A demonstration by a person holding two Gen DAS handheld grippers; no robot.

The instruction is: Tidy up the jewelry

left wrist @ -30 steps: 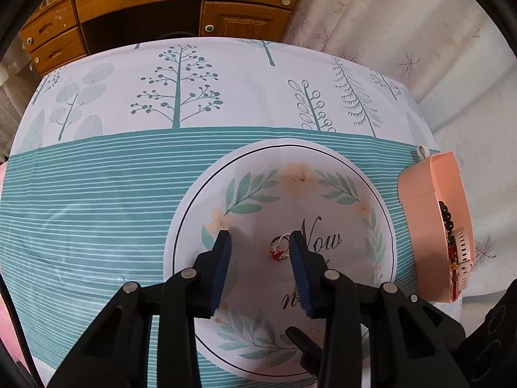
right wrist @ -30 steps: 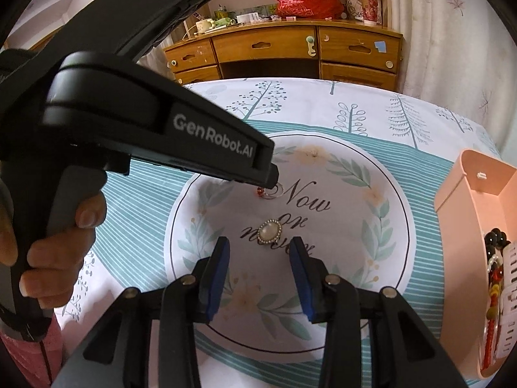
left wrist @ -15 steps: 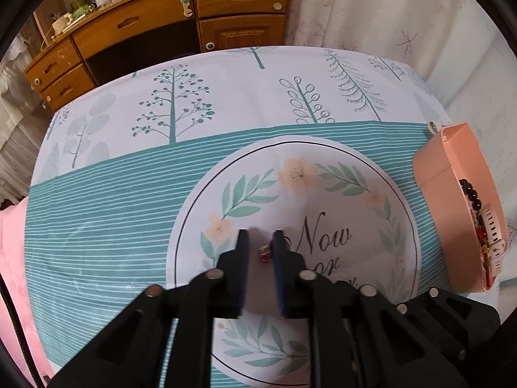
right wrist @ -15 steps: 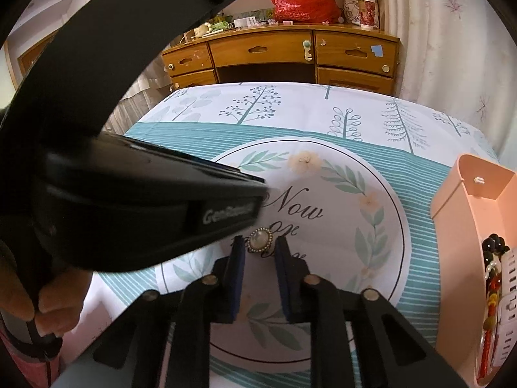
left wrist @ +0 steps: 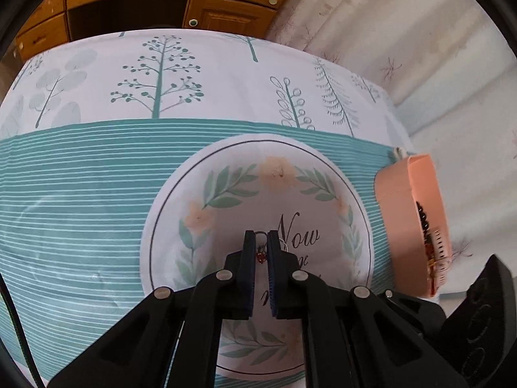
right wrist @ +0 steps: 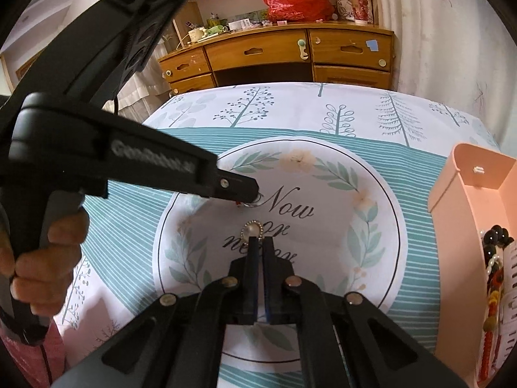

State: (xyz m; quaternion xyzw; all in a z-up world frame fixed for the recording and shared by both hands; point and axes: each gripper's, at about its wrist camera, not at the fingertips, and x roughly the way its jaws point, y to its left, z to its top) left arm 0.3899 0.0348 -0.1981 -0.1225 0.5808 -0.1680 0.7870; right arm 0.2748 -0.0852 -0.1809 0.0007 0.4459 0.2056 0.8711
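A: What's the left gripper (left wrist: 261,242) doing?

B: Its jaws have just been closing, and the blue pads are now clamped on a small silver ring with a red stone (left wrist: 261,256). The ring sits between the fingertips, low over the white round print of the tablecloth (left wrist: 97,200), next to the word "Now".

A: And the right gripper (right wrist: 261,242)?

B: Same story: its jaws have just been closing and now stand almost together. Right at the tips is a pearl ring with a sparkly rim (right wrist: 252,230). The pearl head pokes out past the fingertips, so the pads seem to pinch its band, which I can't see.

A: Does the right view show the other tool?

B: Yes, the left gripper (right wrist: 255,194) reaches in from the left, held by a hand (right wrist: 42,258), its tip at the red-stone ring (right wrist: 247,204) just beyond the pearl one.

A: Where's the rest of the jewelry?

B: In a peach plastic organizer box (right wrist: 452,213) at the right edge of the table, well apart from both rings. Black beads (right wrist: 496,237) and other strands lie inside. A wooden desk (right wrist: 290,55) stands behind the table.
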